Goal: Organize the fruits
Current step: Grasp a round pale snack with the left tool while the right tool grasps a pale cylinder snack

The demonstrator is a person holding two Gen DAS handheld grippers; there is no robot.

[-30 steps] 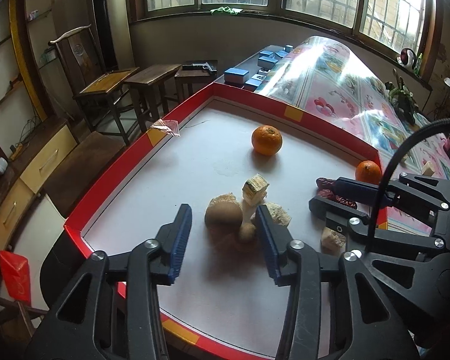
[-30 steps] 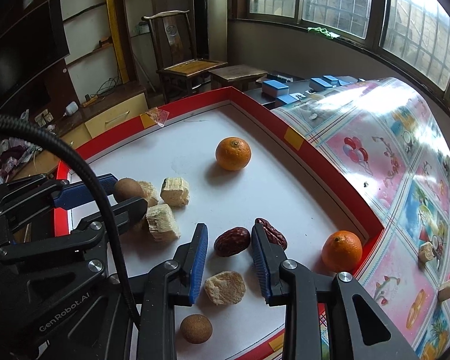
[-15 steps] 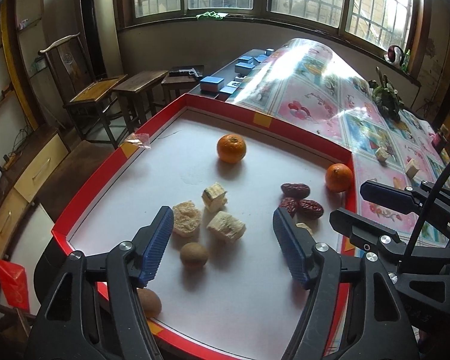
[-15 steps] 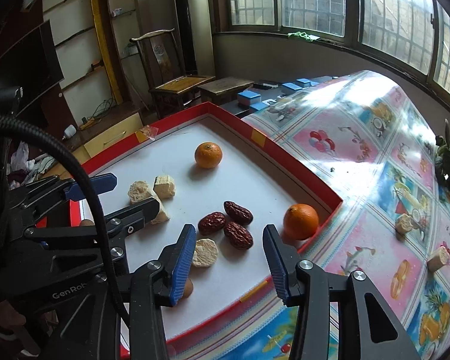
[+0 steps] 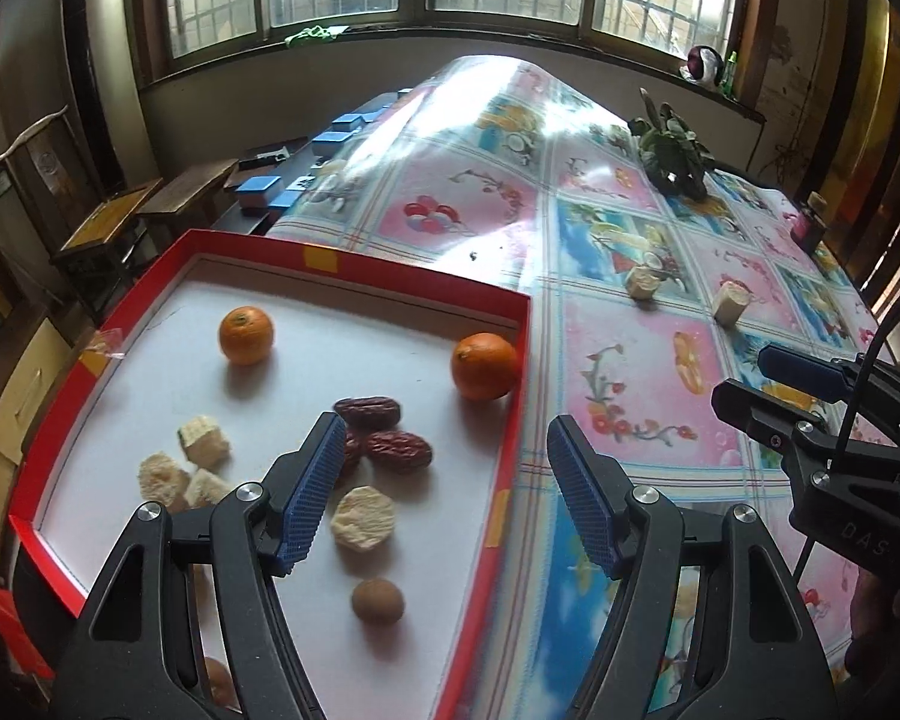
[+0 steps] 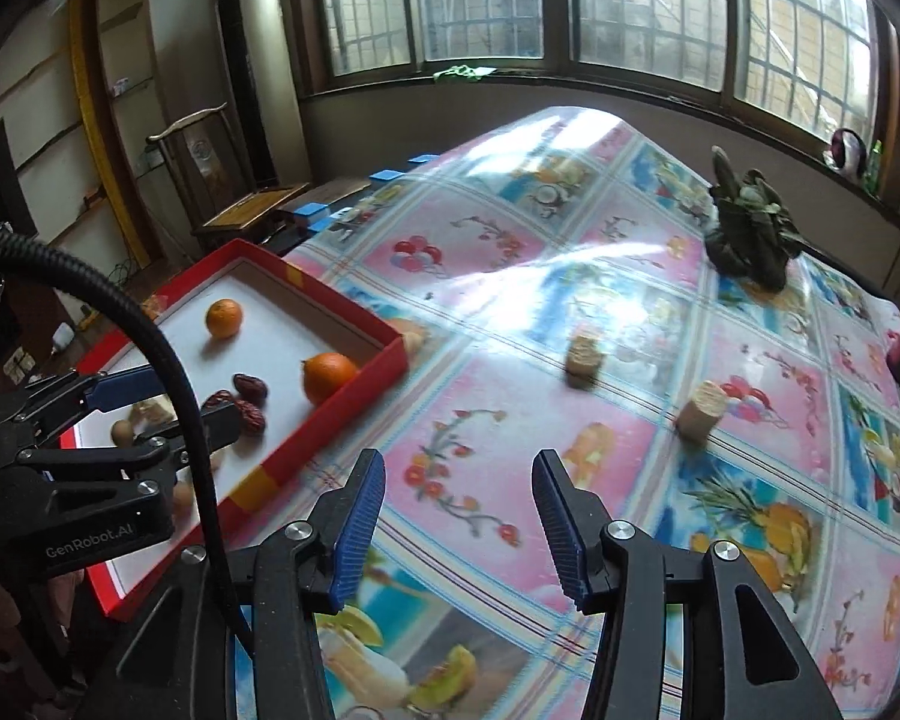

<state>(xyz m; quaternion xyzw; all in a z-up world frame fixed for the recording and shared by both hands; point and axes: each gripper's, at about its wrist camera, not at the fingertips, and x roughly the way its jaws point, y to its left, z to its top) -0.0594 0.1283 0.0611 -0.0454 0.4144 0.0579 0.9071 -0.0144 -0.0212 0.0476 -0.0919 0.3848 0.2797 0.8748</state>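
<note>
A red-rimmed tray (image 5: 510,480) with a white floor holds two oranges (image 5: 246,335) (image 5: 485,365), red dates (image 5: 399,450), pale cut fruit chunks (image 5: 363,518) (image 5: 204,441) and a brown round fruit (image 5: 378,600). Two more pale chunks (image 6: 583,354) (image 6: 701,407) lie on the tablecloth to the right of the tray. My left gripper (image 5: 438,492) is open and empty above the tray's right rim. My right gripper (image 6: 459,531) is open and empty above the tablecloth, right of the tray (image 6: 330,420).
The flowered tablecloth (image 6: 630,300) covers the table. A dark green plant bundle (image 6: 750,234) lies at the far side. A small dark jar (image 5: 807,222) stands at the right. Chairs (image 5: 108,222) and blue boxes (image 5: 258,189) are beyond the tray.
Both grippers have drawn back, swung to the right and opened wider. The left one has left the fruit pile; the right one has moved off the dates to over the tablecloth.
</note>
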